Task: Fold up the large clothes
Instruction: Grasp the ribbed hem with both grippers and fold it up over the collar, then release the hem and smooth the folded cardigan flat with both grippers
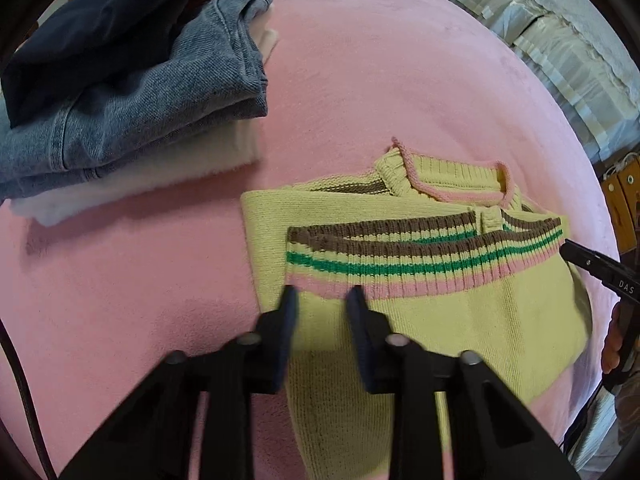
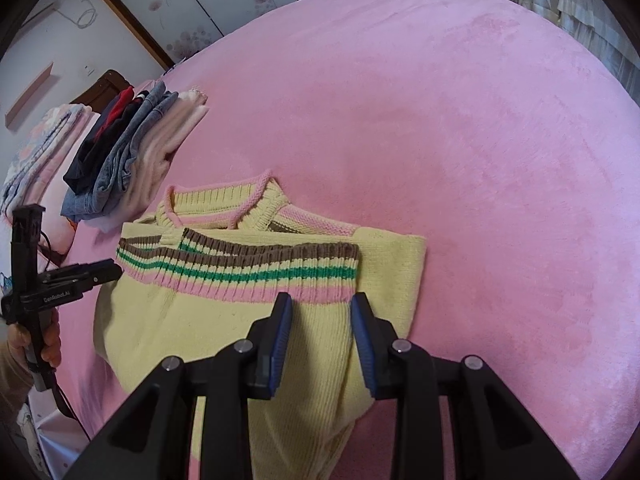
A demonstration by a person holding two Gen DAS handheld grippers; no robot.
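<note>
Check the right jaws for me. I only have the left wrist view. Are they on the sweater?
Observer: Not gripping. The right gripper has its jaws apart over the sweater, just short of the striped hem, with no cloth pinched.
Operator: Anything past the pile of clothes?
Observer: Yes, a folded floral quilt lies on the far side of the pile.

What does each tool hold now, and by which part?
Nothing, it seems. The left tool and the right tool stand open above the yellow sweater, tips near its striped hem.
</note>
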